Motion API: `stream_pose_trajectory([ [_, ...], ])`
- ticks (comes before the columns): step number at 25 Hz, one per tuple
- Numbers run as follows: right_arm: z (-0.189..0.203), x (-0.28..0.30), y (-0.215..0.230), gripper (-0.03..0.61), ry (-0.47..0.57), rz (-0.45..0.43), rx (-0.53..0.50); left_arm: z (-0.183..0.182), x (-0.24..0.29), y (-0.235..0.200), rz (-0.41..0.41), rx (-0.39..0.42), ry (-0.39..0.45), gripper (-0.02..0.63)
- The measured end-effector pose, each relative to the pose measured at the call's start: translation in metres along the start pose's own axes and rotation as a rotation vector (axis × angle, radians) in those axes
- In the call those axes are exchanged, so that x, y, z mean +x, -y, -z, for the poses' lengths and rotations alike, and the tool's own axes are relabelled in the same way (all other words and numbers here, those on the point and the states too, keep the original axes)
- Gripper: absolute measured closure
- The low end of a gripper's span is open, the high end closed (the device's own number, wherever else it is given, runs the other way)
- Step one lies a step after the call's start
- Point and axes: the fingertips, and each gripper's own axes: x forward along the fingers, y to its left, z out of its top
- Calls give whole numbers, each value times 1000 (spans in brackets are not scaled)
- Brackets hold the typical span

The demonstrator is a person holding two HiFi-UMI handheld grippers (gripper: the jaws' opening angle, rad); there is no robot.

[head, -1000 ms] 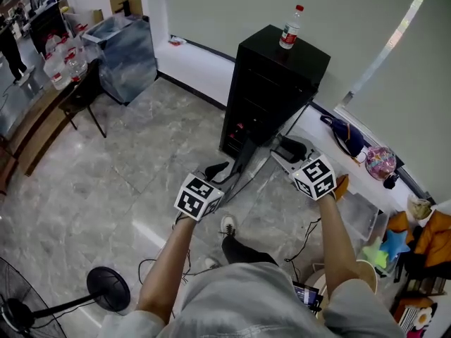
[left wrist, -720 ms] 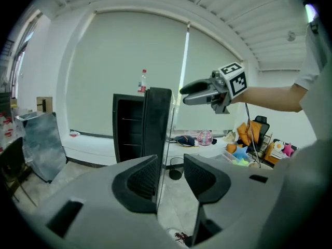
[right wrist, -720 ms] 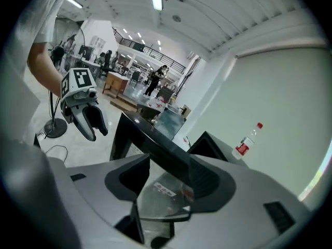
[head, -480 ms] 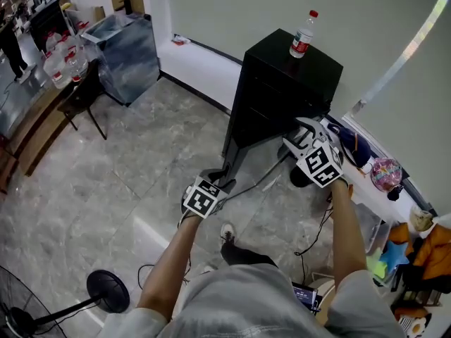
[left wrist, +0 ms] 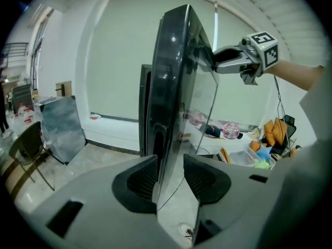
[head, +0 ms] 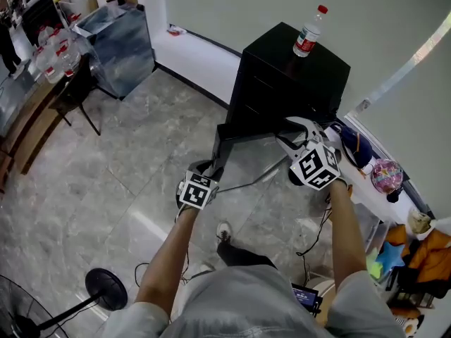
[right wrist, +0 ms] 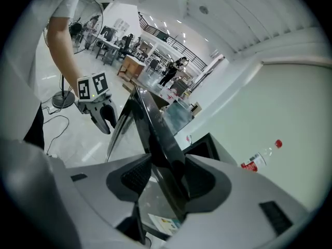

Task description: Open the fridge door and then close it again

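Note:
A black mini fridge (head: pixel 282 83) stands against the wall with a water bottle (head: pixel 309 30) on its top. Its glass door (head: pixel 246 131) hangs open. My left gripper (head: pixel 204 167) sits low on the door's free edge. In the left gripper view the edge (left wrist: pixel 174 87) fills the gap between the left gripper (left wrist: pixel 170 178) pads. My right gripper (head: pixel 285 134) holds the door's top edge. In the right gripper view the dark frame (right wrist: pixel 150 118) lies between the right gripper (right wrist: pixel 168 178) jaws, which are closing on it.
A fan base (head: pixel 106 287) stands on the floor at the lower left. A chair (head: pixel 74 90) and a grey wrapped box (head: pixel 120 37) are at the far left. Cables (head: pixel 246 185) trail below the door. A low ledge with clutter, including a pink ball (head: pixel 384 174), runs along the right.
The door has swung across the fridge's front, hiding the shelves inside. Both grippers travelled with it: the right one up toward the fridge, the left one lower and to the left.

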Motion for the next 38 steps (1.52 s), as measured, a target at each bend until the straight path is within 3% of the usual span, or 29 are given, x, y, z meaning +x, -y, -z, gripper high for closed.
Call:
stream_pose_trajectory([
  [6,1,19,16,410,-21,-5,-33,-20,29,-44,-4,-18,-1,465],
  [14,7,43,49,425,1,20,48,-58,69,-84,-14,-28,7,482],
  [21,12,59,68,428,-22,79,67,-88,102,-112,17,9,7,482],
  [27,18,70,81,426,-91,144,100,-108,125,-127,97,40,-5,482],
  [32,23,79,92,426,-133,179,196,-118,144,-135,184,101,-63,482],
  [38,33,88,109,426,-174,261,258,-139,171,-145,241,127,-54,482],
])
